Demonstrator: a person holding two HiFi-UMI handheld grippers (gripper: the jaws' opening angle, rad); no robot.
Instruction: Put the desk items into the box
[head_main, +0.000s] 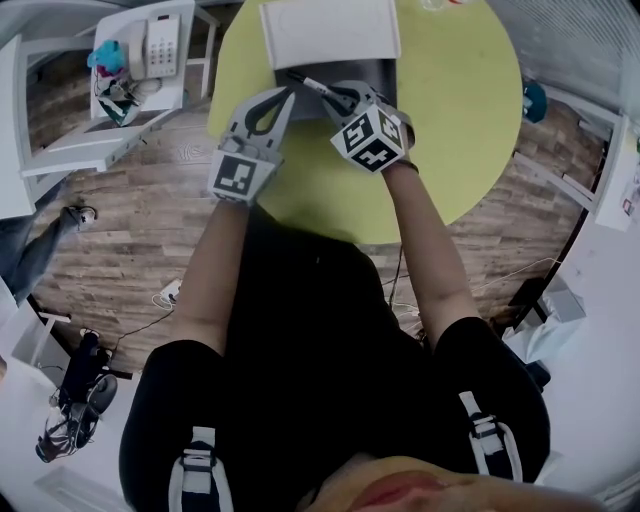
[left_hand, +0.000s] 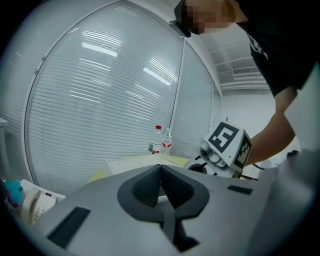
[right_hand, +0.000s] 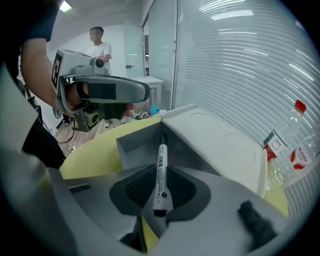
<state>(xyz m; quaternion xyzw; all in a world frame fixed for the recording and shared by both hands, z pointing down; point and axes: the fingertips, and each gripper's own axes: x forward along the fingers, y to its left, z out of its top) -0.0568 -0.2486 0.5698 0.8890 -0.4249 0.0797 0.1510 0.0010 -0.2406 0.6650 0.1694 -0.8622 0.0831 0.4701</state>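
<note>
A white marker pen (right_hand: 161, 170) with a black cap sits between the pads of my right gripper (right_hand: 161, 197), which is shut on it. Its capped end points out over the grey box (right_hand: 134, 146), whose white lid (right_hand: 220, 140) stands open behind. In the head view the pen (head_main: 312, 84) and right gripper (head_main: 332, 96) hang over the box's near edge (head_main: 385, 70) on the round yellow-green table (head_main: 470, 120). My left gripper (head_main: 287, 95) is just to the left, beside the box. Its pads (left_hand: 150, 186) meet with nothing between them.
Two water bottles (left_hand: 161, 141) stand at the far side of the table behind the lid. A white side table with a phone (head_main: 160, 45) and small clutter is at the left. A person (right_hand: 98, 47) stands across the room. Cables lie on the wooden floor.
</note>
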